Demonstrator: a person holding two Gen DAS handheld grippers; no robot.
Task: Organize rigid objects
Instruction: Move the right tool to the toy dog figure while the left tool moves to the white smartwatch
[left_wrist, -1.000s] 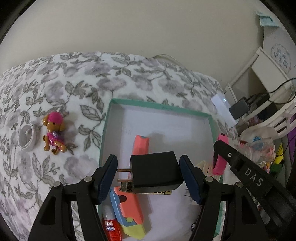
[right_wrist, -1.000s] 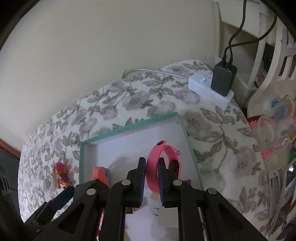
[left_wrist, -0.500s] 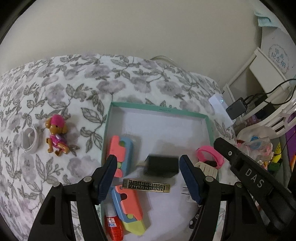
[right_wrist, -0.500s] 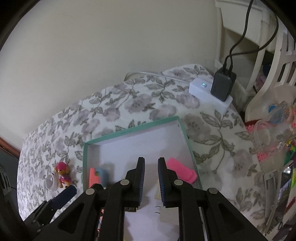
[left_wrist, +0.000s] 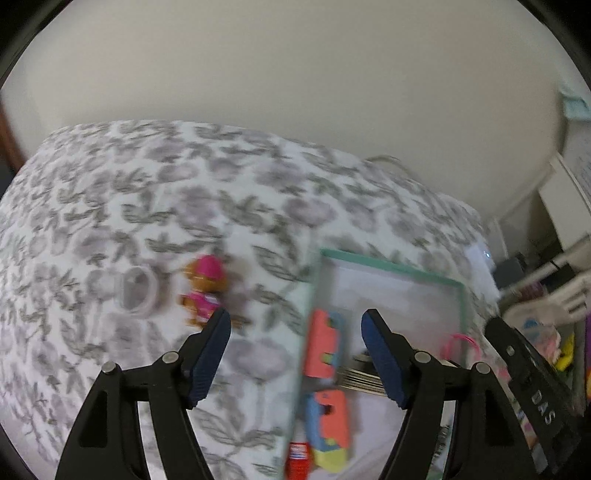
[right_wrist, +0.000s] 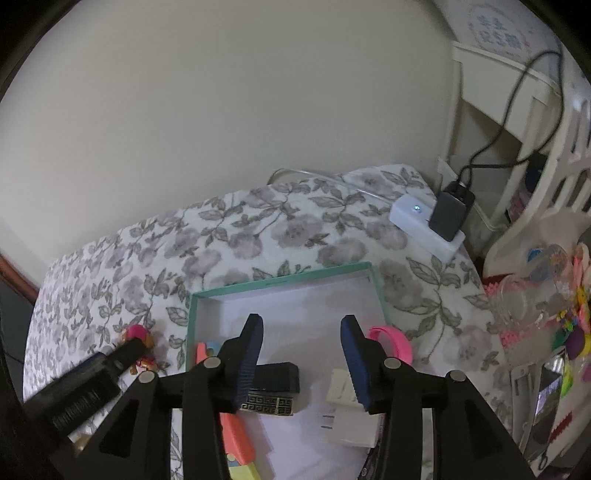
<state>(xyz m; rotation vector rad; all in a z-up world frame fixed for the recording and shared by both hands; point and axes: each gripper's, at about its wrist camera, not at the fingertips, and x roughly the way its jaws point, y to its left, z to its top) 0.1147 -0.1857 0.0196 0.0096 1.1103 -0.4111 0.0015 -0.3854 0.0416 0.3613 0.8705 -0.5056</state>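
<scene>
My left gripper (left_wrist: 295, 325) is open and empty above the left rim of the teal box (left_wrist: 388, 264), in a blurred view. A toy dog (left_wrist: 205, 291) with a pink hat and a white ring (left_wrist: 136, 291) lie on the floral cloth to its left. My right gripper (right_wrist: 302, 328) hangs over the box with its jaws opening and nothing between them. In the box lie a black charger (right_wrist: 277, 376), a bronze patterned bar (right_wrist: 271, 404), a white plug (right_wrist: 351, 406), a pink wristband (right_wrist: 391, 339) and coral-and-blue pieces (left_wrist: 323, 343).
A white power strip (right_wrist: 424, 229) with a black adapter (right_wrist: 450, 214) sits at the cloth's far right corner. White shelving and a cluttered basket (right_wrist: 535, 295) stand to the right. A red-capped bottle (left_wrist: 297, 458) lies at the box's near left corner. A wall runs behind.
The left gripper dropped the black charger into the box and swung left toward the toy dog. The right gripper let go of the pink wristband, rose and spread its jaws.
</scene>
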